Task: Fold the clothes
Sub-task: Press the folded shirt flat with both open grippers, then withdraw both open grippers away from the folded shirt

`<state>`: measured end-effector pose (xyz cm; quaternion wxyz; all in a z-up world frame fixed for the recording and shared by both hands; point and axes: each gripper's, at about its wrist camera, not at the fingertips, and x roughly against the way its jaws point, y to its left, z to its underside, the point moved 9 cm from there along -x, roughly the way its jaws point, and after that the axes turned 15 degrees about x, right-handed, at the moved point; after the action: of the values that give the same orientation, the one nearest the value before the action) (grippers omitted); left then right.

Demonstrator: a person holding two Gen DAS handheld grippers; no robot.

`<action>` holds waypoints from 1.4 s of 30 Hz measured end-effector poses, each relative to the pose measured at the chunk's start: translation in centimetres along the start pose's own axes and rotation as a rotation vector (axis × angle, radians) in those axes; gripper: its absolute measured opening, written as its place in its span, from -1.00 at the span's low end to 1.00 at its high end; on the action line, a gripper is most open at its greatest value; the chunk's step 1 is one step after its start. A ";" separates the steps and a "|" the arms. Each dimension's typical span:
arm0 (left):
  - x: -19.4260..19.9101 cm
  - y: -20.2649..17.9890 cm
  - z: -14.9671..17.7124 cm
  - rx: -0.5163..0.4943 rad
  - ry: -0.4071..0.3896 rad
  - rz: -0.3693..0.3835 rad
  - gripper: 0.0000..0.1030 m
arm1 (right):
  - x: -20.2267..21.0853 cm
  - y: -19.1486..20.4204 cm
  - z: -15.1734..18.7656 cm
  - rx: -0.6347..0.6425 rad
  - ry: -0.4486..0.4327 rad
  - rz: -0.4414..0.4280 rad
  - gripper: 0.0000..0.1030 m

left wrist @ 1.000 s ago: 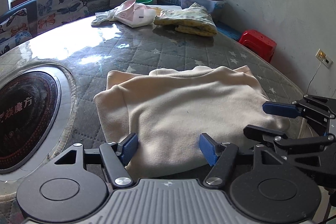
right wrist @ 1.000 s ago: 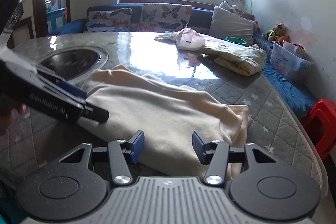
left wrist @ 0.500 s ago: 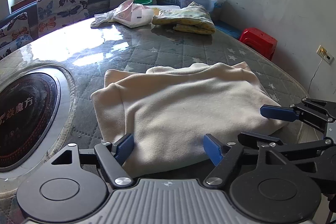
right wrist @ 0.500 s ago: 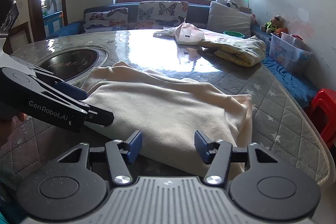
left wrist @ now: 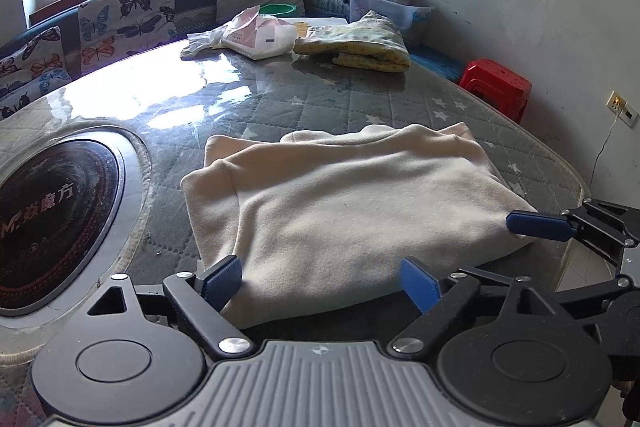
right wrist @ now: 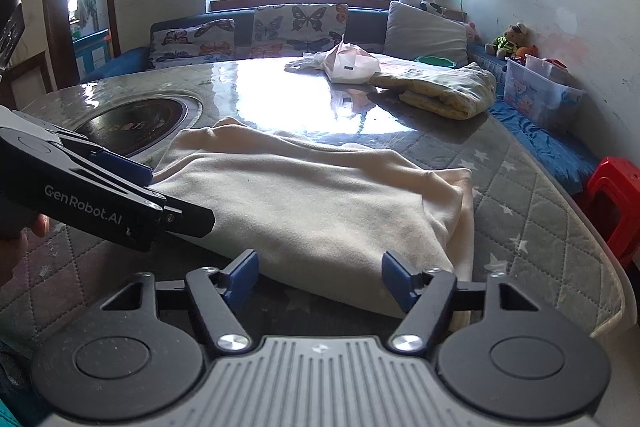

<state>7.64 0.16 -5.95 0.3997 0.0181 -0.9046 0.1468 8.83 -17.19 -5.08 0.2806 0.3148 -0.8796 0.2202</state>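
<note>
Each tool is black, with blue finger pads (left wrist: pixel 222 277), silver screws, two round discs and a ribbed grey centre plate. The left tool (right wrist: pixel 120 183) has white "GenRobot.AI" lettering along its side.

White lettering reading "GenRobot.AI" runs along the side of the left gripper (right wrist: pixel 120 183), the black one reaching in from the left edge of the right wrist view. On the round black cooktop (left wrist: pixel 52 219) sunk into the counter (left wrist: pixel 320 99) there is pale print that starts with what looks like "Mr." followed by three Chinese characters, 炎魔方 as best I can make out. The white-and-pink packet (left wrist: pixel 260 35) at the far side of the counter carries a small dark label, but its print is too small to read.
</note>
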 end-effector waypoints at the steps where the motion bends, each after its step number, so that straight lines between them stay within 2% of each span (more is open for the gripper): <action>1: 0.1 0.0 0.1 0.001 -0.001 -0.001 0.76 | 0.1 0.1 0.1 0.002 0.001 0.000 0.40; 4: 0.4 0.2 0.2 0.004 -0.005 -0.008 0.83 | 0.3 0.4 0.2 0.003 0.003 -0.002 0.44; 6: 0.6 0.3 0.3 0.005 -0.010 -0.013 0.86 | 0.4 0.5 0.2 0.004 0.003 -0.004 0.56; 15: 1.5 1.8 0.5 0.032 -0.029 -0.053 0.99 | 0.6 1.7 -0.3 0.027 -0.012 -0.019 0.66; 30: 3.3 5.7 0.6 0.106 -0.049 -0.130 1.00 | 0.2 4.5 -2.6 0.118 -0.052 -0.066 0.91; 42: 4.3 9.4 0.4 0.162 -0.069 -0.203 1.00 | -0.8 6.2 -4.2 0.159 -0.058 -0.120 0.99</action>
<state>3.08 9.36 -5.44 0.3781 0.1466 -0.8967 0.1774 6.65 -10.10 -3.80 0.2420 0.3942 -0.8467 0.2629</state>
